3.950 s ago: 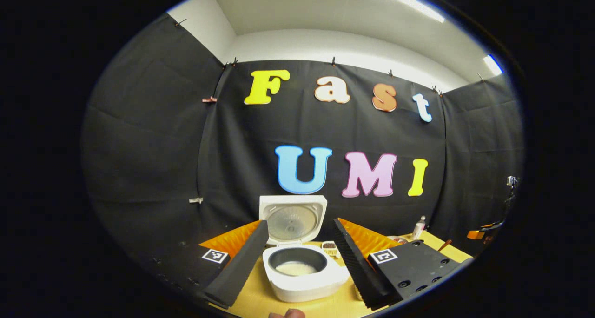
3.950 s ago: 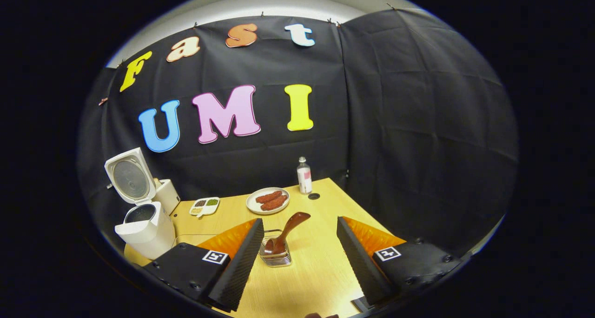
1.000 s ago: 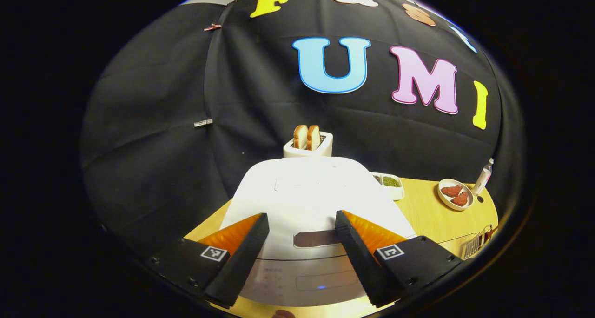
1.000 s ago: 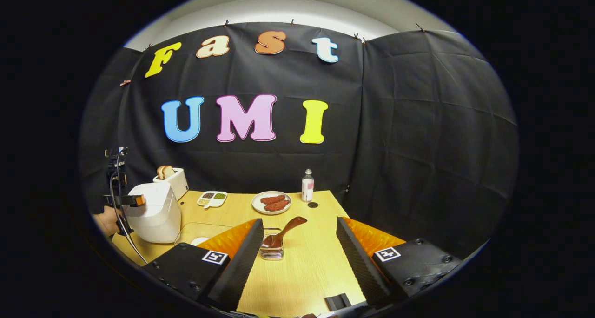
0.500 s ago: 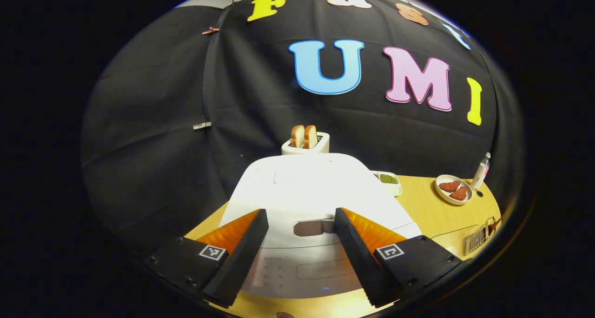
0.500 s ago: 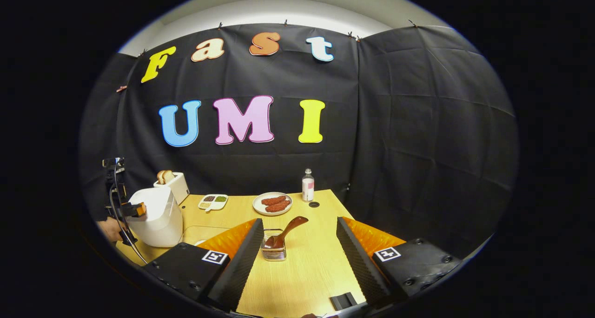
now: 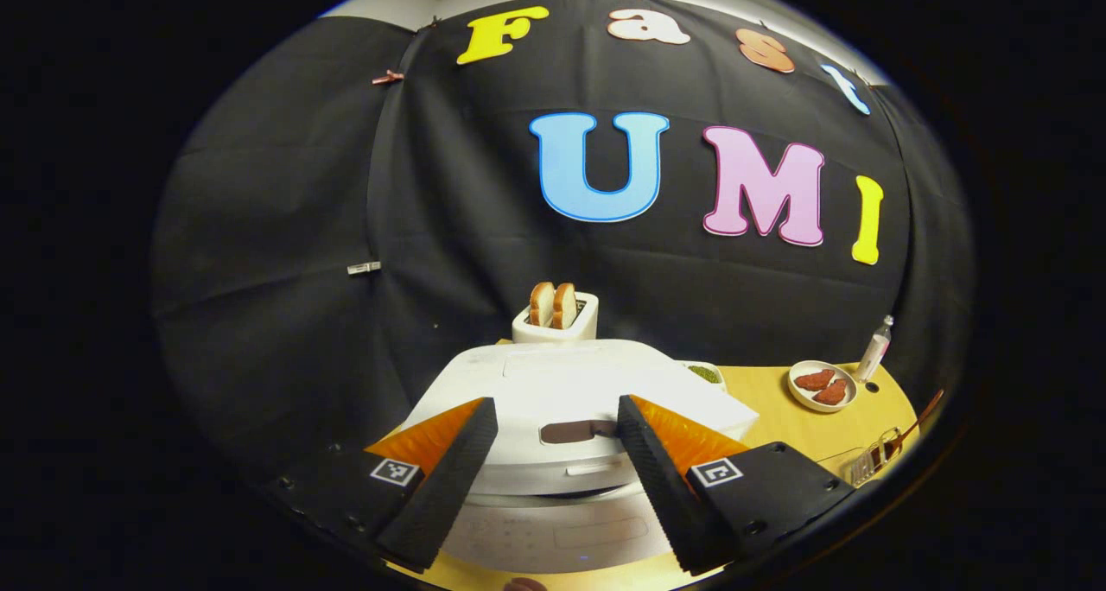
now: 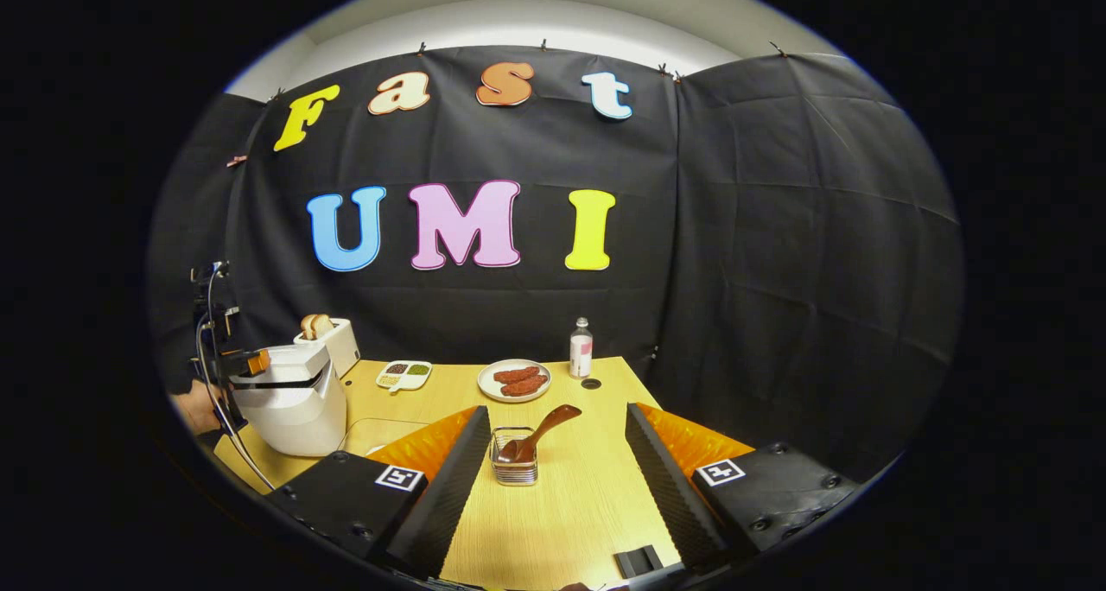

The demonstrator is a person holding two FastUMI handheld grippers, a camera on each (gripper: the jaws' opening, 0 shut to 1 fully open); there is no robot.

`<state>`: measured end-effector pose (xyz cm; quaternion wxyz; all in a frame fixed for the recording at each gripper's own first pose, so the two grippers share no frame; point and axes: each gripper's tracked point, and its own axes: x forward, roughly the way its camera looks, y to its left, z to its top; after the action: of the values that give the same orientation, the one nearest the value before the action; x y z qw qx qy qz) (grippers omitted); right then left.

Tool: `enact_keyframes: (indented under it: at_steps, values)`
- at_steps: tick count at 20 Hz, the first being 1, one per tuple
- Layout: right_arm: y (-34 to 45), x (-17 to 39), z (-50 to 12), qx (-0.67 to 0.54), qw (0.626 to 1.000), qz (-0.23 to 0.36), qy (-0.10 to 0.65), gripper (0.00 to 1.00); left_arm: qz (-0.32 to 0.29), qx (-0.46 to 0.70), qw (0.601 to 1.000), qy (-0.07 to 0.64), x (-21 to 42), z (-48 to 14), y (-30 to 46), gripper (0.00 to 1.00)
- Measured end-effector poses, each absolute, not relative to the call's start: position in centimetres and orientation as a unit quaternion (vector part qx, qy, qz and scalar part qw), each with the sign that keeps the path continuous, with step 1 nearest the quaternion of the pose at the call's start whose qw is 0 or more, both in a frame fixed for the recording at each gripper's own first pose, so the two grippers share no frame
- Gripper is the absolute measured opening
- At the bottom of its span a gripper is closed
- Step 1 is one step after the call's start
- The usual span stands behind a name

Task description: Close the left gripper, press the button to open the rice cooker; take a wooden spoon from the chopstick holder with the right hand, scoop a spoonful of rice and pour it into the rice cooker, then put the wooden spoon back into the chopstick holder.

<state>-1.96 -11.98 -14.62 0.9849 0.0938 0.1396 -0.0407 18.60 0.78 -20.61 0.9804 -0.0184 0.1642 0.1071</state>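
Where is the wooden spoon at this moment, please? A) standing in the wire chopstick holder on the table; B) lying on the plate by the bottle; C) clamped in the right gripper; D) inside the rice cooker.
A: the wooden spoon leans out of the chopstick holder, ahead of the open right gripper.

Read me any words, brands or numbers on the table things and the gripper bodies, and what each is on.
Bottle label: too small to read.
Rice cooker front panel: marks too faint to read.
Square tags: black-and-white code patterns, no words.
No readable text elsewhere.
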Motion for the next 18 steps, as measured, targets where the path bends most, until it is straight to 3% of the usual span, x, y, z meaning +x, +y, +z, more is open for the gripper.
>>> enact_keyframes:
  at_steps: [8, 18]
  values:
    - [-11.5, -1.4, -15.1, 0.096, 0.984, -0.036, 0.147, 0.98, 0.077, 0.018, 0.968, 0.236, 16.6, -25.7, -2.0, 0.99]
    - [-10.6, -0.9, -15.3, 0.101, 0.983, -0.031, 0.147, 0.98, 0.064, 0.022, 0.972, 0.224, 16.1, -25.2, -2.1, 1.0]
